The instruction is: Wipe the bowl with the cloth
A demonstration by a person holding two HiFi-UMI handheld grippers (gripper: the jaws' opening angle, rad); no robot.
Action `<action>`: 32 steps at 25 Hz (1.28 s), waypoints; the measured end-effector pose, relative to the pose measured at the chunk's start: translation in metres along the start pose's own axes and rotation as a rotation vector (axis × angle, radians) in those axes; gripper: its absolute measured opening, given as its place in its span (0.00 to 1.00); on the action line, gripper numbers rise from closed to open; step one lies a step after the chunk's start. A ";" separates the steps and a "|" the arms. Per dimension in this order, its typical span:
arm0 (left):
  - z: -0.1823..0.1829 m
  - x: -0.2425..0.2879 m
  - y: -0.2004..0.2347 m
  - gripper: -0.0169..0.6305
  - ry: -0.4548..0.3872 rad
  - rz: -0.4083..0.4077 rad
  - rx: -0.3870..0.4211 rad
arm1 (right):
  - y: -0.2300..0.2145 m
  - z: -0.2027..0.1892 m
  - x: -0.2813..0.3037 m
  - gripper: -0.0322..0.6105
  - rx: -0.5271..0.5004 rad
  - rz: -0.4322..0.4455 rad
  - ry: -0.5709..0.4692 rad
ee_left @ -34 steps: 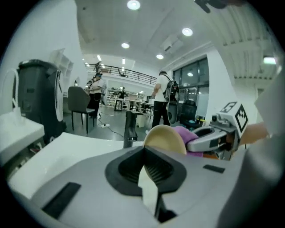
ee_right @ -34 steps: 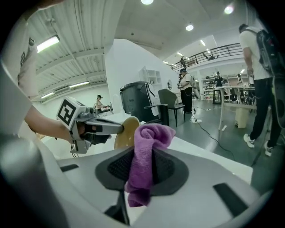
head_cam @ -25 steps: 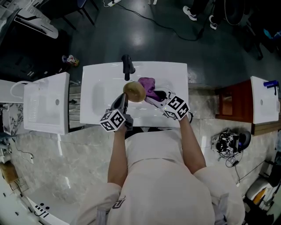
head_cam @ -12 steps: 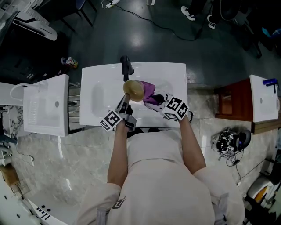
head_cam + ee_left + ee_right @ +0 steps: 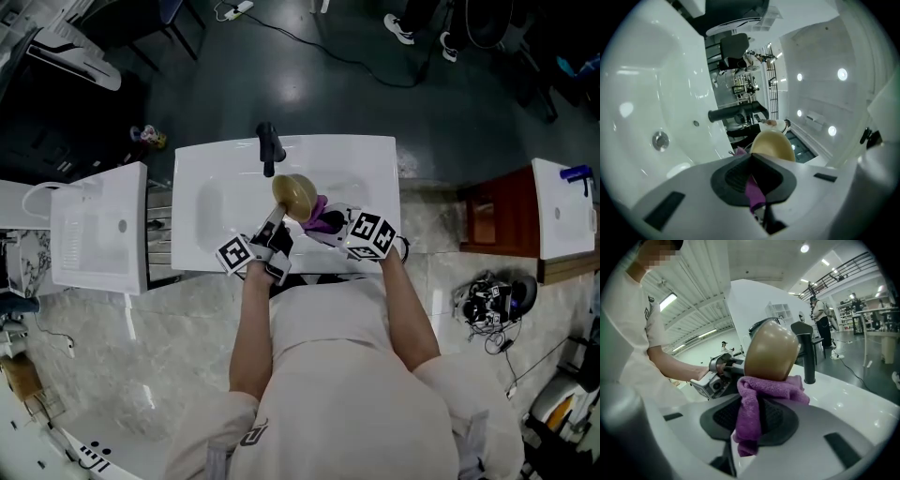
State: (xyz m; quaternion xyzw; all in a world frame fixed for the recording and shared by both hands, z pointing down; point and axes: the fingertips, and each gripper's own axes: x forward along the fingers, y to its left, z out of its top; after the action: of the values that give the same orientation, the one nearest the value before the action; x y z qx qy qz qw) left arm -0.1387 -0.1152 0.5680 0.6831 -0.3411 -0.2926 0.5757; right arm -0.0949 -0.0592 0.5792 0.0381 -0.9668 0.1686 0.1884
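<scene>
A tan bowl is held tilted over the white sink, with my left gripper shut on its rim from the near side. In the left gripper view the bowl rises just past the shut left gripper, and a purple strip shows at the jaws. My right gripper is shut on the purple cloth. In the right gripper view the cloth hangs from the right gripper and presses against the bowl's outer wall.
A black faucet stands at the sink's far edge, close behind the bowl; the drain lies in the basin at left. A second white basin sits left, a wooden cabinet right.
The right gripper has drawn the cloth from the far side of the bowl towards me, under the bowl's right side. The bowl shifted slightly right, and the left gripper turned with it.
</scene>
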 end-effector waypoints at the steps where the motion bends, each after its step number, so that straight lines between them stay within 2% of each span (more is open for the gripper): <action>1: -0.004 0.000 -0.001 0.04 0.024 -0.025 -0.027 | 0.001 -0.001 0.002 0.19 -0.004 0.002 0.005; 5: -0.020 0.004 -0.010 0.04 0.103 -0.105 -0.089 | -0.002 -0.005 0.009 0.19 -0.028 -0.019 0.021; 9: -0.030 0.006 -0.016 0.04 0.167 -0.137 -0.098 | -0.010 -0.004 0.008 0.19 -0.050 -0.067 0.006; 13: -0.034 0.006 -0.019 0.04 0.193 -0.156 -0.113 | -0.022 -0.002 0.002 0.19 -0.066 -0.138 -0.011; 18: -0.033 0.004 -0.011 0.04 0.193 -0.114 -0.110 | -0.049 -0.003 -0.014 0.19 -0.151 -0.327 0.038; 24: -0.038 -0.001 0.004 0.04 0.228 -0.035 -0.082 | -0.063 0.000 -0.030 0.19 -0.420 -0.498 0.186; 26: -0.040 -0.003 0.010 0.04 0.231 -0.012 -0.084 | -0.066 0.003 -0.033 0.19 -0.507 -0.533 0.222; 28: -0.039 -0.005 0.015 0.04 0.220 0.001 -0.097 | -0.067 0.007 -0.035 0.19 -0.549 -0.547 0.230; 32: -0.032 -0.008 0.024 0.04 0.184 0.036 -0.091 | -0.064 0.009 -0.037 0.19 -0.537 -0.533 0.213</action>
State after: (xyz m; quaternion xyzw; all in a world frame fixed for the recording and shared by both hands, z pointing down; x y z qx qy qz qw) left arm -0.1215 -0.0923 0.5971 0.6740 -0.2853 -0.2333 0.6402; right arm -0.0552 -0.1222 0.5778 0.2194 -0.9077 -0.1421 0.3282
